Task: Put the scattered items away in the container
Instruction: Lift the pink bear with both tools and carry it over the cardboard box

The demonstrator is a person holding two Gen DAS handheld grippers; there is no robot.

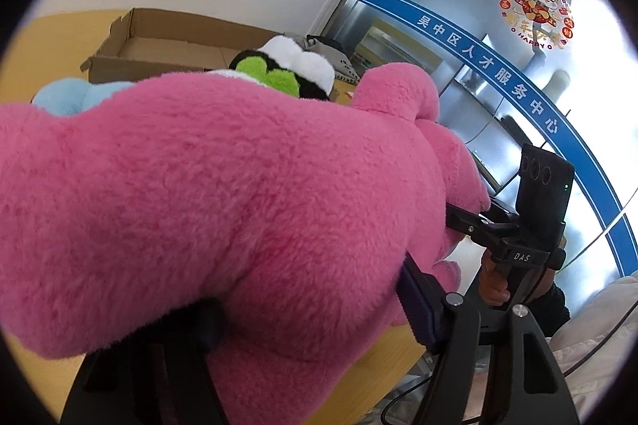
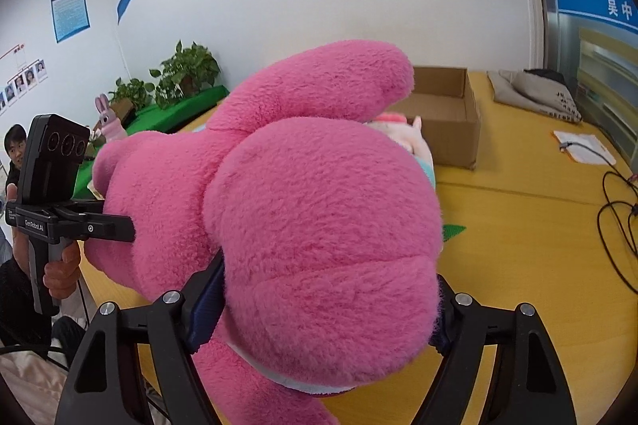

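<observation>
Nearest the lens in both wrist views is a large pink plush toy of long, fuzzy pile (image 1: 207, 209), rounded and lobed in shape, held above a yellow-orange table top (image 2: 538, 225). The left gripper (image 1: 311, 321), of matte black plastic with dark blue finger pads (image 1: 414, 305), is clenched on the toy's underside at 6 o'clock in its own view; one pad is buried in the pile. The right gripper (image 2: 319, 309) pinches the toy's bulbous end, its pads (image 2: 203, 313) pressing in from 8 and 4 o'clock. In each view the other gripper's black handle shows beside the toy, at 4 o'clock in the left view and at 9 o'clock in the right.

Behind the pink toy lie a pale blue plush (image 1: 67, 97) at 10 o'clock and a black, white and lime-green plush (image 1: 287, 70) at 12 o'clock. Beyond them stands an open, corrugated brown cardboard box (image 2: 450, 117), rectangular, with raised flaps, resting on the table. A grey fabric bag (image 2: 534, 93) lies at 2 o'clock, well apart from the box. Black cables (image 2: 618, 225) curl at 3 o'clock. Leafy potted plants (image 2: 187, 74) stand against the white wall.
</observation>
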